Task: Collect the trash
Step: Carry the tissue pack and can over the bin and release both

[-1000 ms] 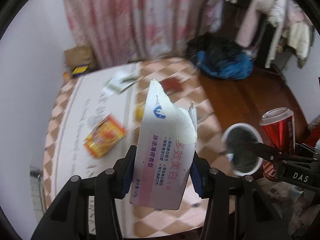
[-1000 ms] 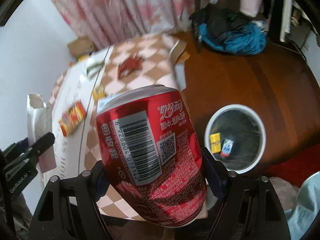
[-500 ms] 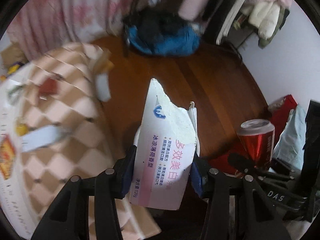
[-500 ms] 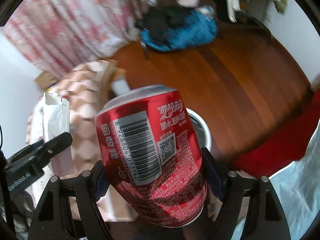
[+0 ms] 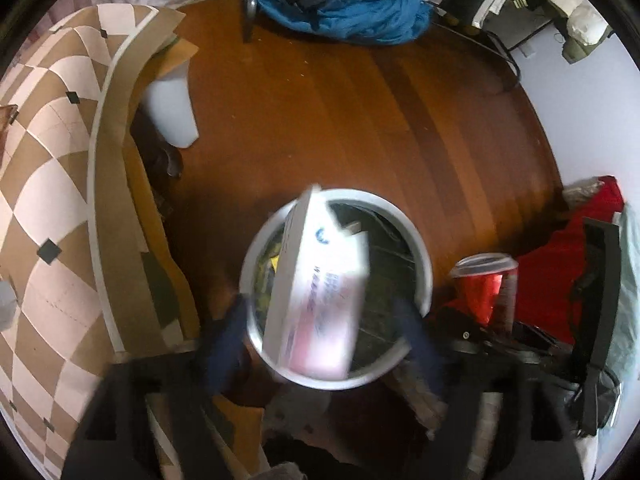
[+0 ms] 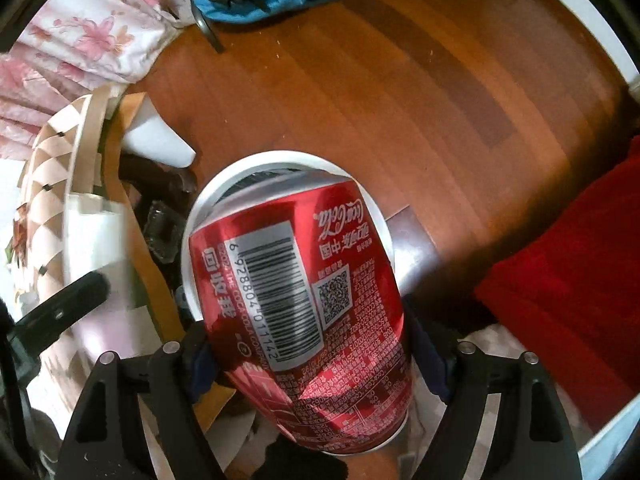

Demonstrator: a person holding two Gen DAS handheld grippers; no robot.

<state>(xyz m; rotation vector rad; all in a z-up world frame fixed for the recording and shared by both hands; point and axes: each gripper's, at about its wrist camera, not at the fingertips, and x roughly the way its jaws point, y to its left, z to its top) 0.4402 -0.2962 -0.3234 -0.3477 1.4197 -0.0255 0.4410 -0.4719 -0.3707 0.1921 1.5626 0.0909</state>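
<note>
Reddish-brown wood floor (image 5: 400,128) is spreading out beneath both grippers, and the round white bin (image 5: 424,264) is sitting on it directly below the left gripper (image 5: 320,344), whose jaws are opening wide. The white carton (image 5: 320,288) is lying tilted between the blue pads (image 5: 224,344) without touching either, so it is released and appears to be dropping through the bin's mouth. Judging from this, the drop is going well as long as the carton's long edge is clearing the rim; keeping the gripper centred over the opening is what matters.

The right gripper (image 6: 312,364) is pointing straight down just beside the left one, with the bin's rim (image 6: 280,160) showing beyond its tips. Its jaws are opening too, and the red cola can (image 6: 296,304) is sitting between them; the right-hand pad is standing clear of the can, while the left one is looking very close, so the can is being let go. Holding this gripper squarely over the bin while the can is falling is the likely key.
</note>
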